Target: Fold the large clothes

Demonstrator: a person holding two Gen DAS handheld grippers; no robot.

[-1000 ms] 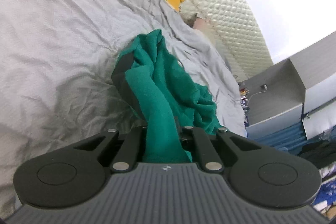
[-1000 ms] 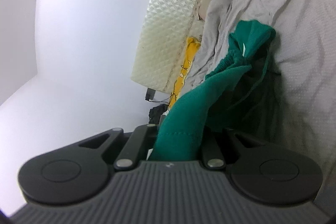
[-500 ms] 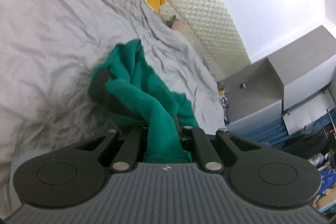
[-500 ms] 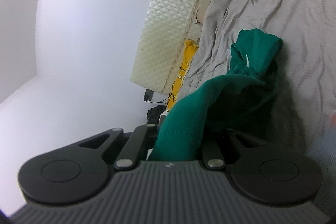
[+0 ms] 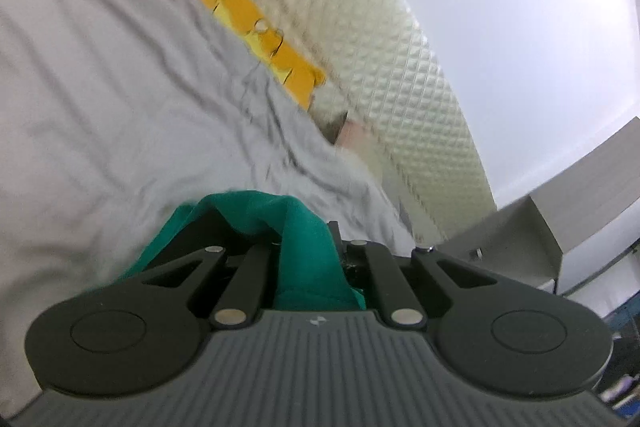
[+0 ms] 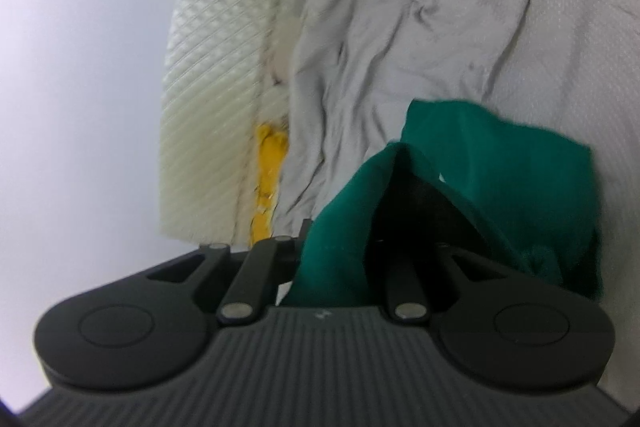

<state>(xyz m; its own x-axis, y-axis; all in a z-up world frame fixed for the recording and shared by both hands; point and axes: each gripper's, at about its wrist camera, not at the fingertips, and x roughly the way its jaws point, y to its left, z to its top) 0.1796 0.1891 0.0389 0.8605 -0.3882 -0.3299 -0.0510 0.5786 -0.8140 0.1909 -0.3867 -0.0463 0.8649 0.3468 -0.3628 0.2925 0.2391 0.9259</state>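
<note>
- Left wrist view: left tool (image 5: 310, 259) stays clamped on the garment (image 5: 304, 227), now bunched close at 6 o'clock on the bed (image 5: 100, 99).
- Right tool (image 6: 340, 259), jaws just easing apart, cloth still between them; likely gathering edges for a fold.

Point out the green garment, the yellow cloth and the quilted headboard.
green garment (image 6: 500, 163), right wrist view, upper fold.
yellow cloth (image 5: 256, 15), left wrist view, middle of the strip.
quilted headboard (image 5: 400, 67), left wrist view, padded face.

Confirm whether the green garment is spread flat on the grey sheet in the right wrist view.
No: the green garment is bunched up over the grey sheet.
</note>
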